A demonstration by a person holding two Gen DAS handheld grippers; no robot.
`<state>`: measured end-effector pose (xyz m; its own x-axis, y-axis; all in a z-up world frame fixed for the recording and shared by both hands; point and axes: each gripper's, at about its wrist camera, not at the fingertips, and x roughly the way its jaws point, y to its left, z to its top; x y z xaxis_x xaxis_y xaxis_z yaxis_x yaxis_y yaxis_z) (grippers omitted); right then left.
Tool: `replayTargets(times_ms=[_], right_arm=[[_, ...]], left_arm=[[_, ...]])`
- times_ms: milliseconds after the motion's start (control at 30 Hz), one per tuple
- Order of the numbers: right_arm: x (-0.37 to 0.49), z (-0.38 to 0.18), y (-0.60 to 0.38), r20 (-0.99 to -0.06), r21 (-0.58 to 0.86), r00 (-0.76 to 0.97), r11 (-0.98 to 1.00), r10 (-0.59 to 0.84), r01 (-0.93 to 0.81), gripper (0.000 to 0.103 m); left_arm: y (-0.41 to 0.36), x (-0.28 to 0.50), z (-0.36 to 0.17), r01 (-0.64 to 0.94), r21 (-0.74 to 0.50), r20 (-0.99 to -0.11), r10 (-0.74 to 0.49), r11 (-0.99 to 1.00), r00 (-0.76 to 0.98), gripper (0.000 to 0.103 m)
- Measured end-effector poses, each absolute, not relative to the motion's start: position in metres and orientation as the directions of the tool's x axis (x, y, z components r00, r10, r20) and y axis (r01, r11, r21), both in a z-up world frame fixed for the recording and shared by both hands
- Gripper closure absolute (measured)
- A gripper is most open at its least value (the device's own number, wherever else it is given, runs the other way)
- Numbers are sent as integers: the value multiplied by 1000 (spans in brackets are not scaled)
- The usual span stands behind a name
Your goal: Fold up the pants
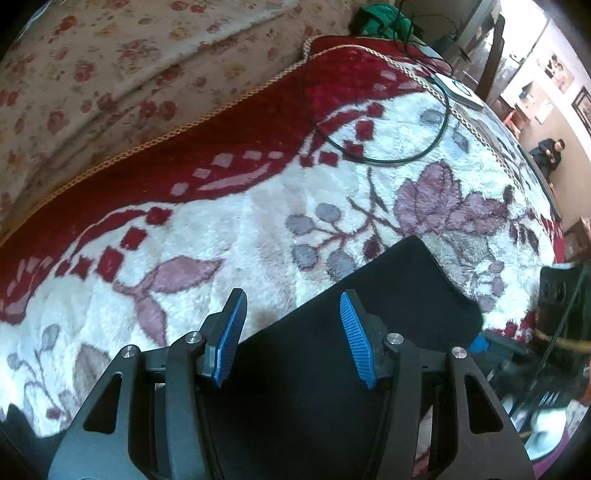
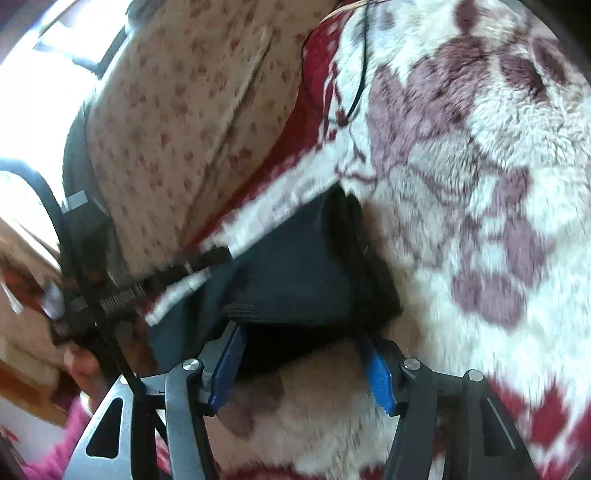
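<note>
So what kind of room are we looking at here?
Most likely a lived-in bedroom or sitting room at home. A fluffy white blanket with red borders and purple flowers covers a bed or couch, a cream rose-print cover lies beside it, and framed pictures hang on the far wall.

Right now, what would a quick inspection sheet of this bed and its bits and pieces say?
Surface: fluffy white and red floral blanket, beside a flowered cover.
Job's things: dark pants, folded into a compact bundle.
Clutter: white box, green cloth.
Grippers: left gripper open above the pants; right gripper open at the bundle's edge.
Cables: black cable looped on the blanket.
Surroundings: a person seated far off, pictures on the wall.
</note>
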<state>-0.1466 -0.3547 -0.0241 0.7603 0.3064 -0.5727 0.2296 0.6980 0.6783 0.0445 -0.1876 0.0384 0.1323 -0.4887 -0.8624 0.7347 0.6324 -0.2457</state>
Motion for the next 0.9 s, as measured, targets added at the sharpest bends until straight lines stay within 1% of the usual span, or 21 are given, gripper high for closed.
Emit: replayTargets(times_ms=[100,267,300,333,400,467,567,633,700,767,800,833,867,900], right_arm=[[-150,-24,-361,-514,716,804,666,299,210,45],[-153,-24,-361,-501,720,802,670,326,177,45],[-154,-24,-362,-495,727,800,665,339,168,45],[-155,-24,-362,-490,732,800,662,347,161,44],[-157,-24,-363,-476,739,802,659,360,143,41],[-156,-24,-362,-464,745,804,654,371,128,37],[-155,-28,-364,-456,761,806,635,378,133,37],[-154,-29,-366,-451,767,811,627,373,138,37],[-154,-31,-366,-438,767,822,628,363,131,41],[-153,-34,-366,-443,759,823,637,357,132,59],[-153,-37,-367,-428,775,825,620,368,125,63],[-154,-38,-368,-412,789,827,604,382,114,71],[-152,-39,-368,-408,793,825,600,391,108,77],[-152,-39,-367,-410,789,824,606,392,104,79]], left_arm=[[-194,46,34,761,-257,-862,-498,595,98,50],[-207,48,22,807,-324,-855,-518,493,-27,50],[-209,48,21,818,-336,-851,-522,467,-51,46],[-210,47,20,827,-345,-846,-529,444,-70,37],[-213,44,18,843,-370,-837,-535,390,-120,26],[-217,38,17,872,-336,-848,-517,355,-116,23],[-223,28,15,913,-274,-867,-488,303,-98,18],[-226,28,13,916,-279,-870,-479,288,-115,13],[-228,31,11,913,-302,-869,-474,276,-144,11],[-230,33,11,912,-310,-870,-467,268,-158,11],[-231,33,11,911,-308,-873,-462,273,-157,11],[-231,32,12,913,-292,-876,-462,285,-136,13],[-232,32,13,918,-270,-878,-466,292,-110,25],[-231,31,15,917,-263,-871,-483,301,-92,40]])
